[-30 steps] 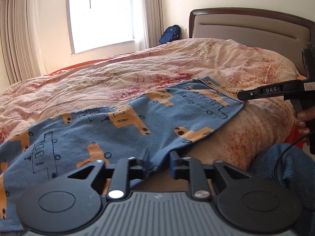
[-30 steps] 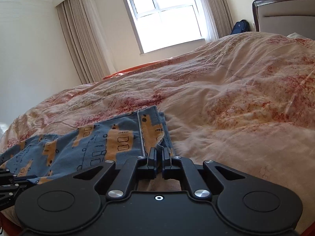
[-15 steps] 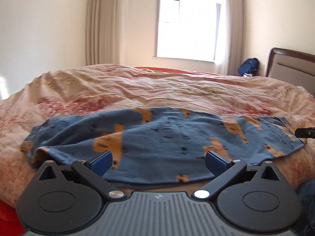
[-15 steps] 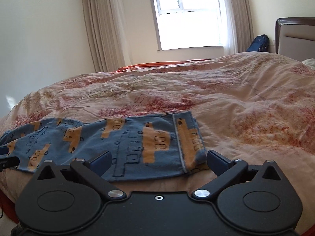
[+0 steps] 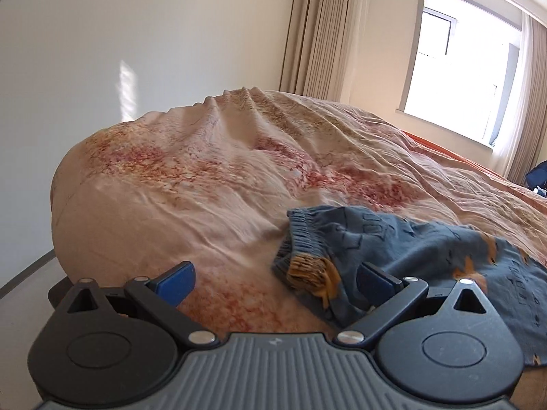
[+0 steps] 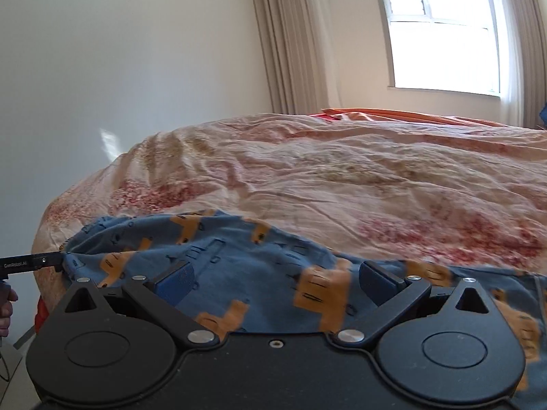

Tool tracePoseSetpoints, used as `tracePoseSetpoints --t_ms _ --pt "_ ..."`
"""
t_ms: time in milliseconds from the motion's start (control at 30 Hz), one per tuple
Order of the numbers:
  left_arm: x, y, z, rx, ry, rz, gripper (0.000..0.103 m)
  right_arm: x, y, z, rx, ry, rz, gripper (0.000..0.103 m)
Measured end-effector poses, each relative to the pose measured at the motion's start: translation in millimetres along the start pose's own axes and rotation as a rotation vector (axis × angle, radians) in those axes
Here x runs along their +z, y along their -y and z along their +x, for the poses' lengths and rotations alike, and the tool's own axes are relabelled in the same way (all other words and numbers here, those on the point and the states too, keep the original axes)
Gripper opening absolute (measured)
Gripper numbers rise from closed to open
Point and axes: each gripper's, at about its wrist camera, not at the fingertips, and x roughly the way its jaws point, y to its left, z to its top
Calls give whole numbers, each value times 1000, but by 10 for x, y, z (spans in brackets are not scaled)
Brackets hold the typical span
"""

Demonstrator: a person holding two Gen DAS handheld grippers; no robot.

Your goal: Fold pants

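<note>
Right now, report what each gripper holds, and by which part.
Nothing is held. The left gripper and right gripper are both open over the pants.

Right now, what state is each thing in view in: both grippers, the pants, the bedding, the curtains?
left gripper: open, nothing held; waistband end of the pants lies by its right finger.
right gripper: open, empty, above the pants.
pants: lying lengthwise along the bed's near edge, rumpled, waistband bunched.
duvet: spread over the bed, wrinkled.
curtains: drawn aside from the window.
</note>
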Motion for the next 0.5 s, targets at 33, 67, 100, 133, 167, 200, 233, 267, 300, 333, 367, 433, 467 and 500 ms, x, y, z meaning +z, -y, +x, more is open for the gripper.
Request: tracePoseSetpoints --t_ms 33,67,100,133,167,200,233,267,300,333,367,433,467,500 --pt "36 -26 48 -14 0 1 102 8 -91 151 23 5 -5 102" --pt "62 -46 87 -27 -1 -2 101 5 -152 262 38 10 -4 102" --pt "78 -62 132 -45 -9 -6 98 -5 -216 376 54 17 2 102" --pt "96 -74 192 -65 -27 -6 91 -24 -272 482 71 21 12 102" --pt "111 -91 253 -87 -45 -6 81 -49 -315 576 92 21 17 102" --pt "123 -105 296 -105 -61 -6 75 -78 -343 644 109 20 18 102" --pt "129 -109 329 -125 -79 -3 63 -104 -357 682 120 21 17 102" --pt "134 -103 353 -146 -99 -5 54 -138 -361 714 130 22 14 102" --pt "133 -91 374 -155 -116 -12 51 -171 -355 727 136 25 12 102" --pt "131 -66 391 -156 -130 -13 44 -203 -329 725 142 34 18 102" --pt "132 -27 396 -151 -141 -3 36 -216 -300 711 151 44 32 102" --pt "157 80 366 -89 -125 52 21 -228 -211 674 165 68 74 102" --pt "189 126 329 -71 -113 78 21 -235 -182 658 163 77 86 103" --pt "221 165 286 -54 -99 103 20 -245 -160 641 161 83 92 103"
